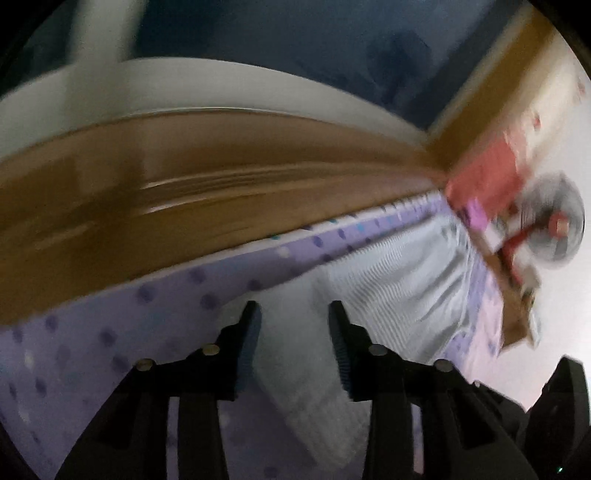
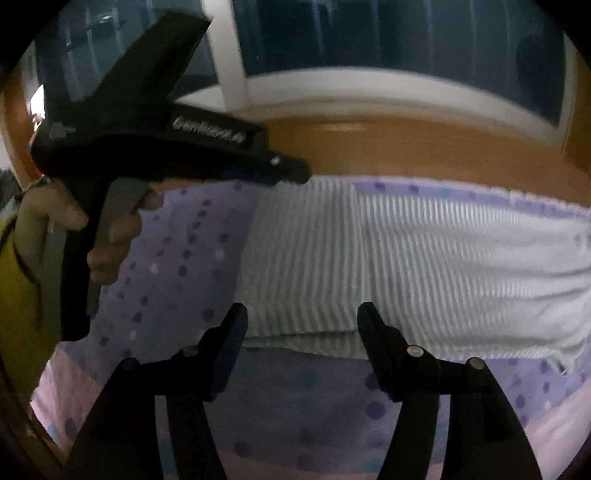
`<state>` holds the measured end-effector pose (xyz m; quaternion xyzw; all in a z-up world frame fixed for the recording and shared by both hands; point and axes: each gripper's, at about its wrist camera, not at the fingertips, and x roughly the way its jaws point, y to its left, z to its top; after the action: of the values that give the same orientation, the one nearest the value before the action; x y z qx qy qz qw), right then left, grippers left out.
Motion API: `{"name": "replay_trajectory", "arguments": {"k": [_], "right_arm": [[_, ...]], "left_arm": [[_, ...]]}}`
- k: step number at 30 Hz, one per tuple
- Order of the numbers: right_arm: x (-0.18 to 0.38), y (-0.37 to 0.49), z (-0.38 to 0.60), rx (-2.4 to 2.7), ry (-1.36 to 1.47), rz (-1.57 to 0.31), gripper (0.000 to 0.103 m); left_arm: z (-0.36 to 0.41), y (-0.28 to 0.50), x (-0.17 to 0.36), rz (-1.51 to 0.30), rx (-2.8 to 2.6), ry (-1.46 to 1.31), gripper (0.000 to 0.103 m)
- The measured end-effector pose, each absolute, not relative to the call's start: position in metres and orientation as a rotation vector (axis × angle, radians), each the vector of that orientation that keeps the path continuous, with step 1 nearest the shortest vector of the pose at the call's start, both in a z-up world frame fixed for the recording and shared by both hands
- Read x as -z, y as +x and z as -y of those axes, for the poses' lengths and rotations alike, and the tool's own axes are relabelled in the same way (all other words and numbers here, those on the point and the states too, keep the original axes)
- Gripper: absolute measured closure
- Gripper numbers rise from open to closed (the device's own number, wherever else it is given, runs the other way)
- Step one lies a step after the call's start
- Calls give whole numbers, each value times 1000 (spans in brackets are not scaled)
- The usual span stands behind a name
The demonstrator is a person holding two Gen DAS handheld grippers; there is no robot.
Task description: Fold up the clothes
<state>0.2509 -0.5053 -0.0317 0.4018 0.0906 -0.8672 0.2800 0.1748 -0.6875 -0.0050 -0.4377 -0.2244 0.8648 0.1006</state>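
We look down two hand-held grippers at a white, finely striped garment (image 2: 424,266) lying folded on a lilac bedsheet (image 2: 173,266) dotted with purple spots, close against a brown wooden bed frame (image 1: 184,184).

In the right wrist view the right gripper (image 2: 303,317) stands spread above the near folded edge of the garment, its black fingers apart with nothing pinched between them. To the left we see the left gripper (image 2: 295,171) from the side, gripped by a hand (image 2: 107,236) whose wrist is cut off at the edge; its tips hang over the far left corner of the garment, and from this angle we cannot tell whether they touch the cloth.

The left wrist view is heavily smeared by motion. There the left gripper (image 1: 295,314) shows its two fingers parted with pale cloth behind the gap, none of it clamped. Beyond, a red and white blur (image 1: 487,177) and a round grey shape (image 1: 554,221) sit at the right, too streaked to identify. A dark window (image 2: 369,33) fills the background.
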Motion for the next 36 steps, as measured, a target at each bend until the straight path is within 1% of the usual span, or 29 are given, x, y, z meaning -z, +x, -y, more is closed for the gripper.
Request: {"name": "replay_trajectory", "arguments": {"k": [2, 4, 12, 13, 14, 15, 17, 18, 20, 22, 26, 30, 36], "right_arm": [[31, 257, 515, 2327, 1041, -306, 40], [36, 259, 530, 2326, 1025, -380, 40], [71, 252, 562, 2340, 1052, -575, 41], [73, 253, 563, 2355, 1046, -596, 48], [73, 253, 563, 2374, 1040, -612, 58], [72, 253, 560, 2380, 1038, -605, 59], [70, 250, 554, 2379, 1044, -556, 67], [69, 249, 551, 2377, 1045, -538, 69], [66, 248, 546, 2368, 1046, -489, 78], [62, 246, 538, 2349, 1045, -405, 82], [51, 240, 518, 2312, 1031, -266, 85], [37, 236, 498, 2312, 993, -168, 86], [25, 228, 468, 2334, 973, -81, 86]], "left_arm": [[704, 186, 17, 819, -2518, -1273, 59], [709, 190, 31, 925, -2447, -1272, 59], [684, 172, 61, 989, -2308, -1317, 59], [680, 169, 62, 986, -2299, -1327, 59], [676, 167, 62, 975, -2310, -1336, 59], [673, 165, 61, 967, -2322, -1341, 59], [670, 164, 58, 952, -2341, -1352, 59], [668, 164, 57, 945, -2351, -1358, 60], [666, 165, 53, 940, -2368, -1366, 62], [666, 167, 48, 932, -2390, -1368, 64], [660, 172, 32, 923, -2433, -1373, 66], [640, 169, 12, 833, -2479, -1377, 66], [606, 152, -7, 756, -2493, -1359, 66]]}}
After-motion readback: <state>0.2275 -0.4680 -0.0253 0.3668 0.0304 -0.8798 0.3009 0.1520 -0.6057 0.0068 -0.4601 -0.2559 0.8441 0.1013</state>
